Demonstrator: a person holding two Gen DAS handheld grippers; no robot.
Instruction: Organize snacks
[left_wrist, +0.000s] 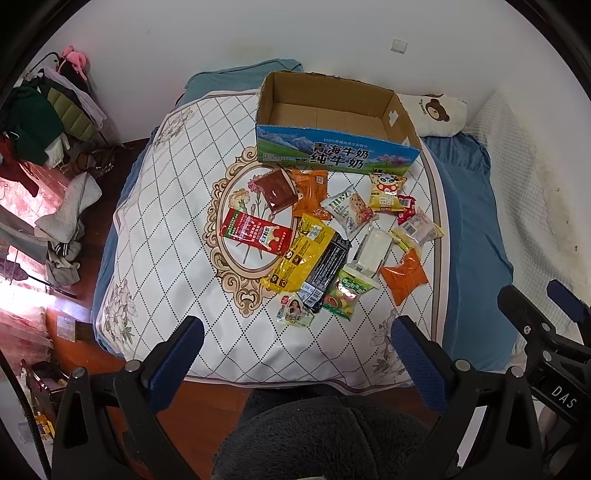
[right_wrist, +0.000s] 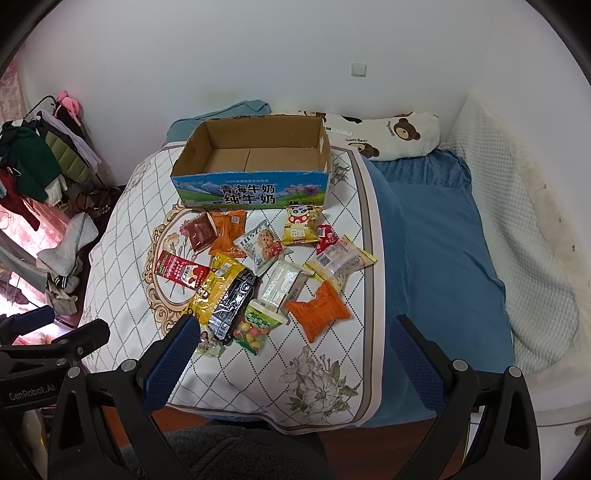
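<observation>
- Broadly, a bed (left_wrist: 476, 206) with a blue sheet fills both views, and a white quilted mat (left_wrist: 166, 229) with a diamond grid and flower prints lies across it
- an open cardboard milk box (right_wrist: 251, 192) with a blue printed front stands upright on the far part of the mat, nothing inside it
- a bear-print pillow (right_wrist: 402, 133) lies behind and to the right of the box, against the wall
- the snacks lie loose in a scatter on the mat just in front of the box, several overlapping
- a long yellow packet (left_wrist: 299, 254) sits mid-pile, touching a black packet (left_wrist: 328, 269) on its right and a red packet (left_wrist: 255, 232) on its left
- an orange pouch (right_wrist: 317, 310) lies at the near right edge of the pile, beside a clear-wrapped white block (right_wrist: 282, 288)
- a green bag of coloured sweets (right_wrist: 255, 328) is nearest the grippers
- the left gripper (left_wrist: 297, 341) hovers over the near end of the mat, jaws spread wide, nothing between them
- the right gripper (right_wrist: 293, 338) is likewise wide apart and empty, just short of the sweets
</observation>
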